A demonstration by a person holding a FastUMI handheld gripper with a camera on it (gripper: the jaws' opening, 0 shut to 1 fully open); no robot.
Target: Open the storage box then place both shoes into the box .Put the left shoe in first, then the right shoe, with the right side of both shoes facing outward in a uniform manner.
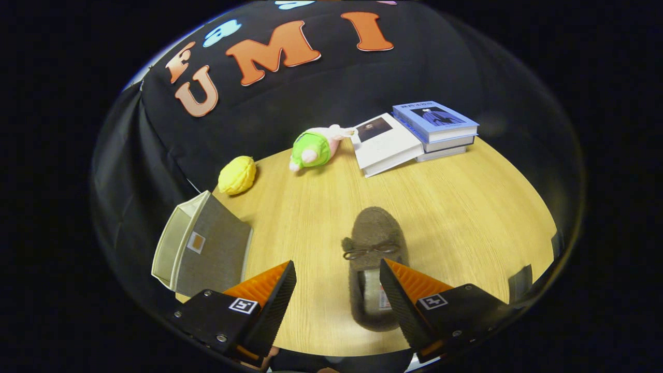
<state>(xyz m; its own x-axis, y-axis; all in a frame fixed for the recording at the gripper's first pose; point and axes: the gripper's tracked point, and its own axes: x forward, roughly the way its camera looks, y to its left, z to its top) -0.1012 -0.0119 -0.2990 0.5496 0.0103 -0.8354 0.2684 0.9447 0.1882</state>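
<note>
Hovering spread-open, tool (pixel 337 290) frames one slipper (pixel 374 243); three books (pixel 414 135), one box (pixel 202 248).

— Where's the shoe?
— The fuzzy grey-brown slipper (pixel 374 259) with a small bow lies flat on the wood between the spread fingers, close against the right one, toe pointing ahead.
— And the box?
— The grey fabric storage box (pixel 199 248) sits beside the left finger, lid raised.
</note>
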